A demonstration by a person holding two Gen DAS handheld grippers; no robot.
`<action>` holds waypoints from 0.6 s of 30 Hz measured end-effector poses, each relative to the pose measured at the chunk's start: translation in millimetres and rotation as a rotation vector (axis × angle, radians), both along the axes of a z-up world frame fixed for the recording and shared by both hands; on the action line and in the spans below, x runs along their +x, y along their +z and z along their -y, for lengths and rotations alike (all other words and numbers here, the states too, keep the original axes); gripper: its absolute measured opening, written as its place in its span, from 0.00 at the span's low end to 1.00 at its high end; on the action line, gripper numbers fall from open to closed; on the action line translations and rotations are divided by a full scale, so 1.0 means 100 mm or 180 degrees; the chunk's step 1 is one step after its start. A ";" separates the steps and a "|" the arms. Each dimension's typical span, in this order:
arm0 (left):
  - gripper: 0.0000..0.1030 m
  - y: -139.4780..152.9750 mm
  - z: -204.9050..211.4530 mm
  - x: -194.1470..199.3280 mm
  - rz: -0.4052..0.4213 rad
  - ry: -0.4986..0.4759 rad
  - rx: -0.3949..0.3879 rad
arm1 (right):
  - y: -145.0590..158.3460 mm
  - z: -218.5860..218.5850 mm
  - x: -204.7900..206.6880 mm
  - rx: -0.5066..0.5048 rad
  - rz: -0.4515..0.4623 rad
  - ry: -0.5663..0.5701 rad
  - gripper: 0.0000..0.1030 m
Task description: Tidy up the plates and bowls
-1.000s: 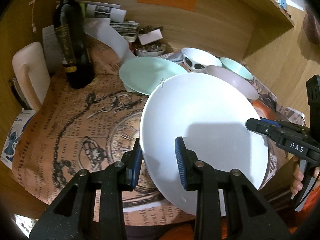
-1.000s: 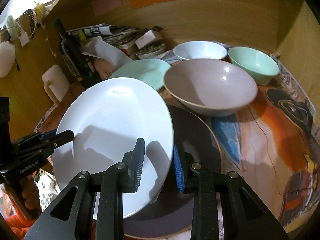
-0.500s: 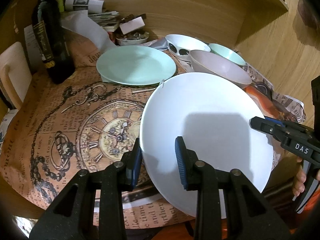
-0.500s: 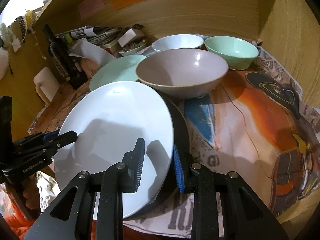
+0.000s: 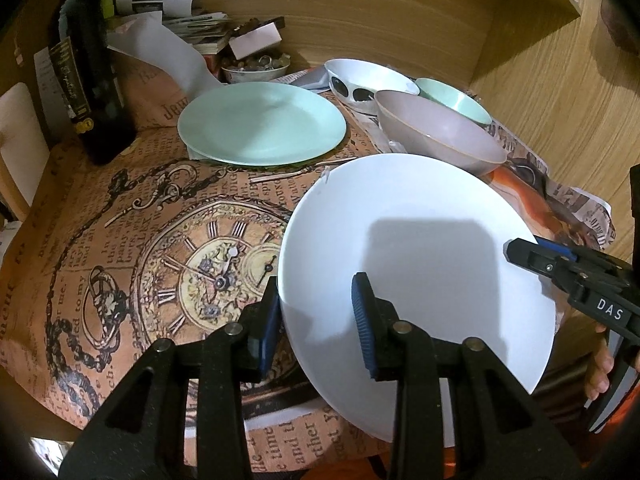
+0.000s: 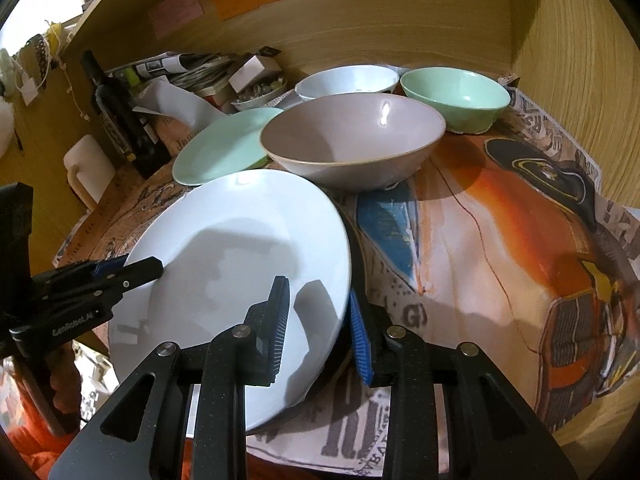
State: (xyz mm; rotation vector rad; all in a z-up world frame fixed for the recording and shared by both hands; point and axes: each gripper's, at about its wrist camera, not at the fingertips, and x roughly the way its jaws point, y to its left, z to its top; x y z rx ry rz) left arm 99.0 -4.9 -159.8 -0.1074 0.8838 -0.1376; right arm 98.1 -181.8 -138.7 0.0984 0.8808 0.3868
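Both grippers hold one white plate [image 5: 420, 248] by opposite rims, above the table's near edge. My left gripper [image 5: 316, 320] is shut on its left rim. My right gripper [image 6: 316, 324] is shut on its right rim; the plate also shows in the right wrist view [image 6: 240, 264]. A dark plate edge [image 6: 356, 248] shows beneath it there. A mint plate [image 5: 260, 122] lies further back. A mauve bowl [image 6: 352, 140], a white bowl [image 6: 344, 80] and a mint bowl [image 6: 456, 96] stand behind.
A dark wine bottle [image 5: 92, 80] stands at the back left. Papers, a small box and a dish of small items [image 5: 256, 66] crowd the back wall. A printed paper cover [image 5: 160, 232] spreads over the table. Wooden walls close the back and right.
The white plate, held by both grippers, has pulled back toward the near edge and lifted off the dark plate. The bowls and mint plate now appear further away.
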 end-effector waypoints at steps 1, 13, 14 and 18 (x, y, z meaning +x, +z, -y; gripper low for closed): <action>0.33 0.00 0.00 0.01 0.0003 -0.0009 0.0009 | 0.00 0.00 0.00 -0.0002 -0.0003 0.0008 0.27; 0.33 0.01 0.03 0.05 0.0105 -0.0045 0.0164 | 0.02 -0.07 -0.01 -0.0280 0.0088 0.0133 0.27; 0.33 0.01 0.04 0.05 0.0103 -0.0036 0.0159 | 0.02 -0.07 -0.01 -0.0287 0.0095 0.0133 0.27; 0.33 0.01 0.04 0.06 0.0087 -0.0020 0.0136 | 0.03 -0.07 -0.04 -0.0392 0.0165 0.0050 0.27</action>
